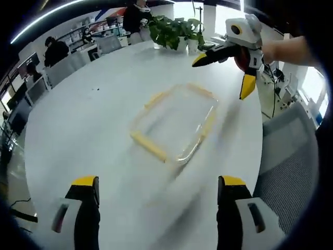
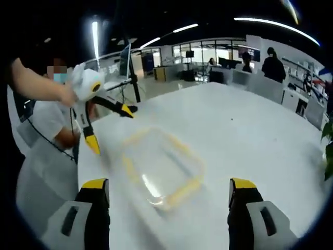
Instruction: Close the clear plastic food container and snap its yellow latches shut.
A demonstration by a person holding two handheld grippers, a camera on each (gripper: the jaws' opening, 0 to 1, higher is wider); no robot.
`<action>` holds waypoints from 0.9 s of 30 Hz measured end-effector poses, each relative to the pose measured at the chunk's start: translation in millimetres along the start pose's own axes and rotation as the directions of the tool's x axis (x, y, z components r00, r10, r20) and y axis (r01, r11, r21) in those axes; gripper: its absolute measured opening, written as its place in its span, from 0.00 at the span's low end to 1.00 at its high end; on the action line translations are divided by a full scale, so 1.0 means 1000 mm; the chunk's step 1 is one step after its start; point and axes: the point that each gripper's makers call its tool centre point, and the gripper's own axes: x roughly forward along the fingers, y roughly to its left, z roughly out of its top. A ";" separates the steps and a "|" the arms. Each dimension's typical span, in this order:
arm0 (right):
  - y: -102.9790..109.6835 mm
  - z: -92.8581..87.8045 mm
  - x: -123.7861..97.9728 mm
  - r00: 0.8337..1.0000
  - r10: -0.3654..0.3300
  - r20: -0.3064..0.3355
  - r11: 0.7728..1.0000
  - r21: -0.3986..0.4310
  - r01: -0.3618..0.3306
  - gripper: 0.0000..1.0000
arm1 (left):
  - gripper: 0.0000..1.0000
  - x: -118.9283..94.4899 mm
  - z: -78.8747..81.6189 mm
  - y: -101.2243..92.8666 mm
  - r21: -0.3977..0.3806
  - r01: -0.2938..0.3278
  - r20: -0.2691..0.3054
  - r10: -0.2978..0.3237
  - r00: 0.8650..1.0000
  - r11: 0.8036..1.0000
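A clear plastic food container [image 1: 174,122] with yellow latches lies flat on the round white table [image 1: 93,114]; it is blurred, and I cannot tell how its lid or latches sit. My left gripper [image 1: 158,190] is open and held above the table, short of the container. The right gripper [image 1: 223,75] hangs open over the container's far right side, a hand holding it. In the right gripper view the container [image 2: 161,166] lies ahead of my open right gripper [image 2: 169,192]. The left gripper [image 2: 106,127] hovers open at the container's far left.
A potted green plant [image 1: 171,31] stands at the table's far edge, also at the edge [image 2: 329,138] of the right gripper view. Grey chairs [image 1: 289,156] ring the table. A person [image 2: 47,125] stands close by the table; others sit at desks [image 1: 54,49] behind.
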 end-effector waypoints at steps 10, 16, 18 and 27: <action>-0.001 0.003 -0.010 0.998 -0.042 0.051 0.998 0.053 0.040 0.96 | 0.95 -0.008 -0.010 -0.002 -0.075 -0.034 0.044 0.037 0.998 0.997; 0.002 0.003 -0.016 0.995 -0.069 0.075 0.996 0.062 0.065 0.96 | 0.95 -0.016 -0.013 0.001 -0.117 -0.059 0.080 0.068 0.994 0.991; 0.003 0.002 -0.017 0.994 -0.075 0.082 0.995 0.068 0.070 0.96 | 0.95 -0.019 -0.015 0.001 -0.142 -0.063 0.090 0.077 0.993 0.988; 0.006 -0.006 -0.028 0.987 -0.113 0.118 0.988 0.118 0.099 0.96 | 0.94 -0.026 -0.030 -0.005 -0.209 -0.093 0.121 0.120 0.985 0.974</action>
